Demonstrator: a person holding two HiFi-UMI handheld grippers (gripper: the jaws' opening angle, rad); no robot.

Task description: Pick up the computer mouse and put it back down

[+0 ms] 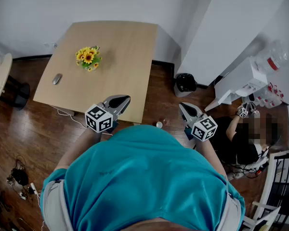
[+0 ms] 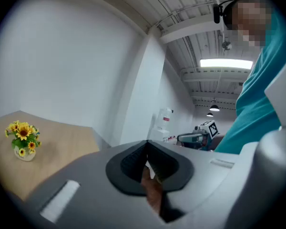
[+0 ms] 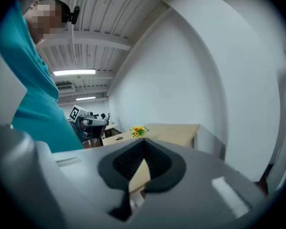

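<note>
The computer mouse (image 1: pixel 57 79) is a small, grey, rounded oval. It lies flat close to the left edge of the worktop (image 1: pixel 125 52), apart from the one pot of sunflowers (image 1: pixel 88 58) to its right. One mouse, one pot, and bare wood across the rest of the top. My left hand-held gripper (image 1: pixel 121 100) hangs at the near edge with its jaws closed on nothing. My right hand-held gripper (image 1: pixel 184 108), also closed and empty, is past the right corner over the wooden floor (image 1: pixel 33 129).
</note>
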